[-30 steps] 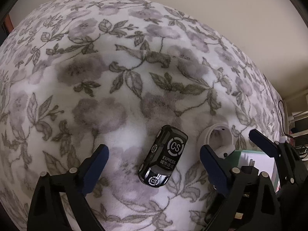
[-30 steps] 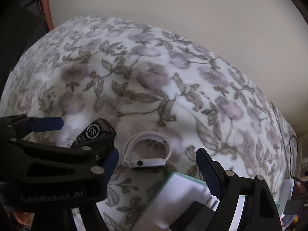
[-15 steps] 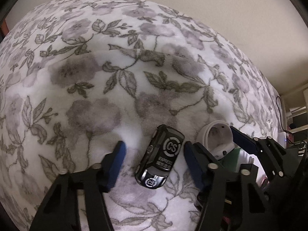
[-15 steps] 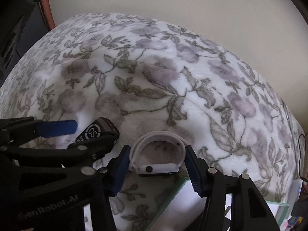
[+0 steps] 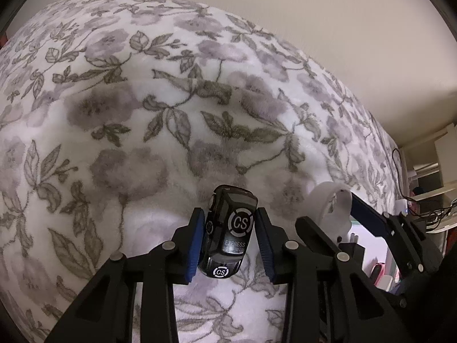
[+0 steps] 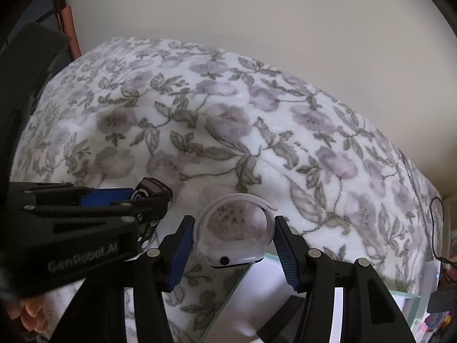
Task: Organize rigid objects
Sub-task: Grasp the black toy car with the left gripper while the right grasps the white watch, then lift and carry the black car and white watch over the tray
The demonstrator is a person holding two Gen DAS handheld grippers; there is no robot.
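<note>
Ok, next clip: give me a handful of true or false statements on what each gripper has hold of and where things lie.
1. The left gripper has its pads against the sides of the black toy car. True.
2. The toy car's roof carries a red star. False: it shows a white ring with the letters CS.
3. The right gripper is closed on the white smartwatch across its strap loop. True.
4. The smartwatch strap is black. False: it is white.
5. Both things are over a plain blue sheet. False: it is a floral blanket, white with grey-purple flowers.
6. The left gripper appears in the right wrist view, left of the watch. True.
</note>
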